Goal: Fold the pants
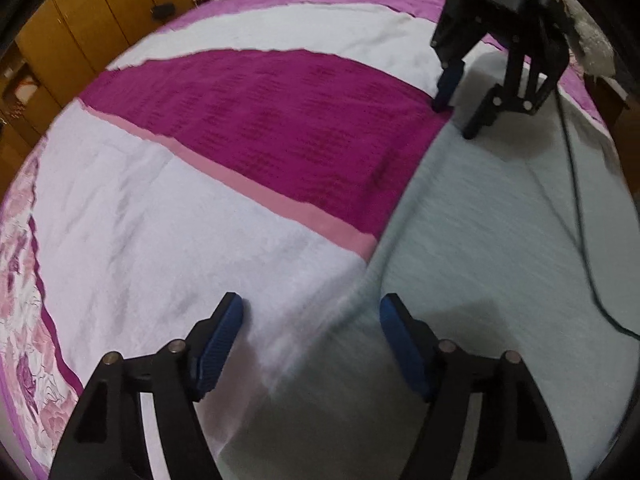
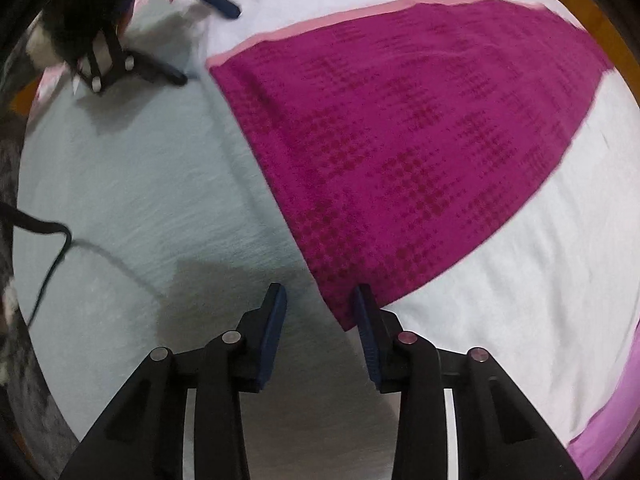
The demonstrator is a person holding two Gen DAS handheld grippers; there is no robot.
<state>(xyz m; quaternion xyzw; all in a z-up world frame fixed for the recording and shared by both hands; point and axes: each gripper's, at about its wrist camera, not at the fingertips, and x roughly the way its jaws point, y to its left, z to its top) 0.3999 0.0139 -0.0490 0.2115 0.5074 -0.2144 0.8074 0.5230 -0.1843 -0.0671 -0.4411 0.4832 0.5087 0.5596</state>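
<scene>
Spread flat on the bed (image 1: 120, 216), pale pants (image 1: 500, 240) lay under both grippers. Left gripper (image 1: 311, 340), jaws apart and empty, straddled their edge; right gripper (image 2: 319, 320), narrower, unclosed, straddled the same edge further along, each nearest its own end.

Under me is the bed (image 1: 132, 216), spread with a white, magenta-banded blanket (image 1: 280, 120); pale grey-blue pants (image 1: 500, 264) lie flat on it, a black cable (image 1: 576, 216) trailing across them.
</scene>
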